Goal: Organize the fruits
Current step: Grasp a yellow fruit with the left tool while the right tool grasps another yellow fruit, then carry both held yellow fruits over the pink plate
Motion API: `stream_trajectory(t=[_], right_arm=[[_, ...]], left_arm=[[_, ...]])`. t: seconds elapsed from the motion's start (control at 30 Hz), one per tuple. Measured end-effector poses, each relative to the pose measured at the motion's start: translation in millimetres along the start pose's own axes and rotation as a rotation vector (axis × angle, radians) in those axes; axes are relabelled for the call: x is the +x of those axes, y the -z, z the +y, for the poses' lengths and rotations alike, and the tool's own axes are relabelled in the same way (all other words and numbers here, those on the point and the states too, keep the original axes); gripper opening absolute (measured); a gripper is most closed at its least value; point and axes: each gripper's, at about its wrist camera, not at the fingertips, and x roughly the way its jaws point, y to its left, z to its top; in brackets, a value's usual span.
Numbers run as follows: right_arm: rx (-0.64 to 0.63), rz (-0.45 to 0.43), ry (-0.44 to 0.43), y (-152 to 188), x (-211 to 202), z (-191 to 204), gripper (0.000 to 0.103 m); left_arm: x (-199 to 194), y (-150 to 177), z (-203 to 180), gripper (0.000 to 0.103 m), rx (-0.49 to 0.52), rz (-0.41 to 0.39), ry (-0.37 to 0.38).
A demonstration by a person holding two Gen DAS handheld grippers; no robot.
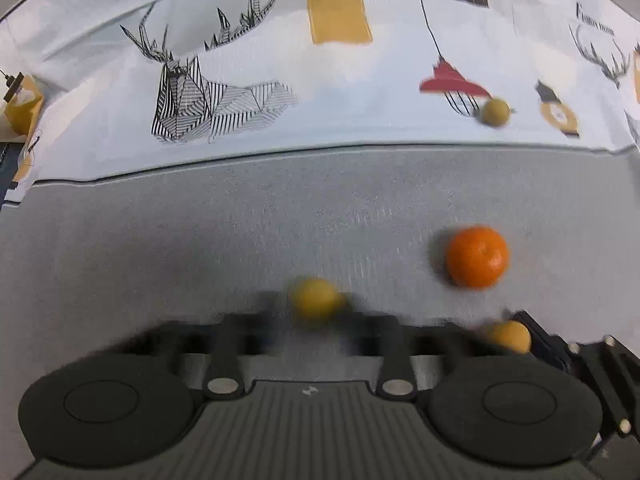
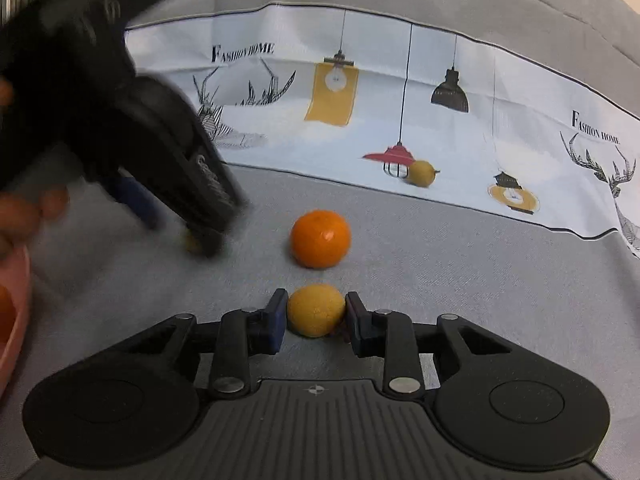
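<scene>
Right gripper (image 2: 316, 316): jaws closed against both sides of a small round yellow-orange fruit (image 2: 316, 311) resting on the grey cloth-covered desk (image 2: 460, 280). Left gripper (image 1: 316, 320): blurred, a small yellow fruit (image 1: 317, 299) at its tips, jaw state indiscernible. A bright orange mandarin (image 2: 321, 238) lies just beyond

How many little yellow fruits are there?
3: one small round yellow fruit between the right gripper jaws, one by the left gripper, one on the printed white cloth. More may be hidden.
</scene>
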Motion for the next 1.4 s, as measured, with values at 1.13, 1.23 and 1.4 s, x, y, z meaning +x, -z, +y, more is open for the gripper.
stream_trajectory(t=[1.13, 1.23, 1.4], right_arm=[[0.084, -0.007, -0.231, 25, -303, 80, 0.032], [0.039, -0.037, -0.247, 25, -321, 93, 0.032], [0.002, -0.093, -0.241, 26, -352, 103, 0.032]], left_arm=[[-290, 252, 53, 0.027, -0.135, -0.124, -0.108], [-309, 272, 62, 0.027, -0.167, -0.157, -0.127], [-335, 301, 65, 0.027, -0.191, -0.204, -0.13]])
